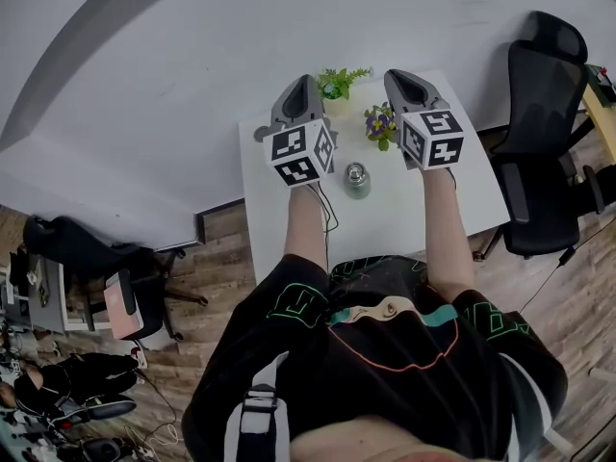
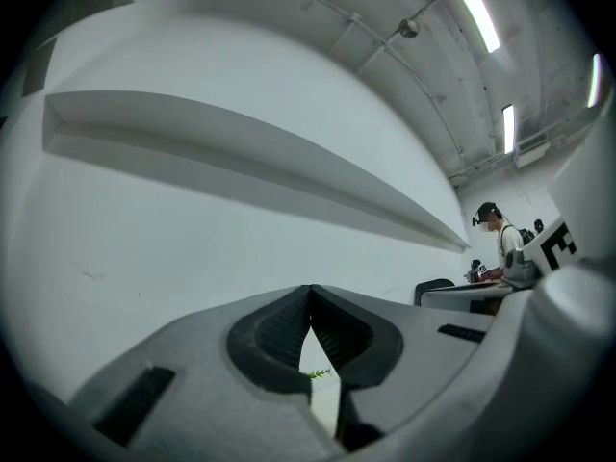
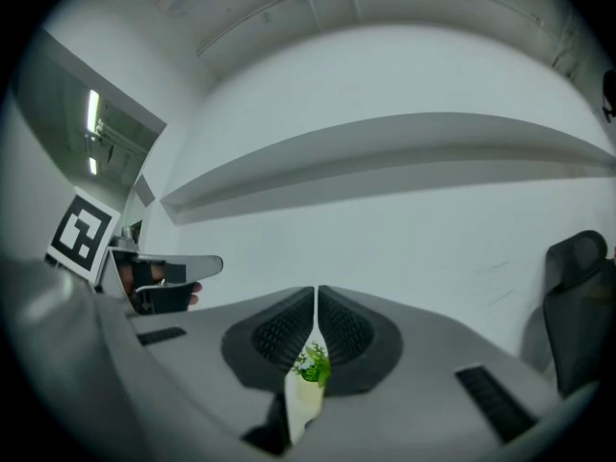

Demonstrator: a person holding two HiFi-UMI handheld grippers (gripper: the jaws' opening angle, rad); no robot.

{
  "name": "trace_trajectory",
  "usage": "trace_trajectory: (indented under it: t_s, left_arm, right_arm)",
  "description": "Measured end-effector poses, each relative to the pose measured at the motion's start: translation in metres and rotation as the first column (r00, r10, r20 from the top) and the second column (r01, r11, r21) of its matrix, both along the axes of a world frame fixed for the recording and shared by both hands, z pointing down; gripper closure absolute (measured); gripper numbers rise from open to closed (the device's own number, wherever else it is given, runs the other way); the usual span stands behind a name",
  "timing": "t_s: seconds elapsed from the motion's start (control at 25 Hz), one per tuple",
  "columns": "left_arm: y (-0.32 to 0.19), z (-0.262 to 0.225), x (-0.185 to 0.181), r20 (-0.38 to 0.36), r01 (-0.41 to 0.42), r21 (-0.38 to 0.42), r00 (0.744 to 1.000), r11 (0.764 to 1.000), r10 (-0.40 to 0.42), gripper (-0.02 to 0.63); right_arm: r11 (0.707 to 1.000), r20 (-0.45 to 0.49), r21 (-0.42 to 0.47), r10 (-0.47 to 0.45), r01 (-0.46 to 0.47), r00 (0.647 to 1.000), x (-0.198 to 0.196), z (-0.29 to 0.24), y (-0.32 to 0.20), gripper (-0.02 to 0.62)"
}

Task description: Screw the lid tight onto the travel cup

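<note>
A small metal travel cup (image 1: 357,179) with its lid on top stands upright on the white table (image 1: 289,229), between my two forearms. My left gripper (image 1: 302,83) hovers above the table's far left part, jaws shut with nothing in them; its tips lie beyond the cup. My right gripper (image 1: 401,75) is held level over the far right part, also shut and empty. In the left gripper view the left gripper (image 2: 309,304) has its dark pads closed on each other, facing a white wall. The right gripper (image 3: 316,304) shows the same. Neither touches the cup.
A green potted plant (image 1: 337,84) and a purple-flowered one (image 1: 379,123) stand at the table's far edge, between the grippers. A black office chair (image 1: 539,133) is right of the table, another chair (image 1: 106,258) to the left. A person (image 2: 498,241) stands far off.
</note>
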State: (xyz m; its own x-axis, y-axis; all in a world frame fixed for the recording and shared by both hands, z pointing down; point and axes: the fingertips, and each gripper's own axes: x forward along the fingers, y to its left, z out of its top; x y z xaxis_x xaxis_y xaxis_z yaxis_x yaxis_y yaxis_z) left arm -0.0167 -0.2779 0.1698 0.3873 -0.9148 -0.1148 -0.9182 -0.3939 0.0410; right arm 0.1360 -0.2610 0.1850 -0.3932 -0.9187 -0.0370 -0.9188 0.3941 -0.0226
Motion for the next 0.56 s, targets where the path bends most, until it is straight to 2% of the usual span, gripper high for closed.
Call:
trace_trajectory:
  t_s: [0.12, 0.56]
  left_arm:
    - [-0.001, 0.0, -0.001, 0.028, 0.008, 0.009, 1.0, 1.0, -0.008, 0.598]
    - [-0.006, 0.011, -0.013, 0.045, 0.013, 0.003, 0.999, 1.0, -0.013, 0.598]
  right_arm:
    - [1.0, -0.009, 0.001, -0.001, 0.001, 1.0, -0.002, 0.001, -0.002, 0.592]
    - [1.0, -0.03, -0.002, 0.013, -0.013, 0.999, -0.006, 0.009, -0.006, 0.592]
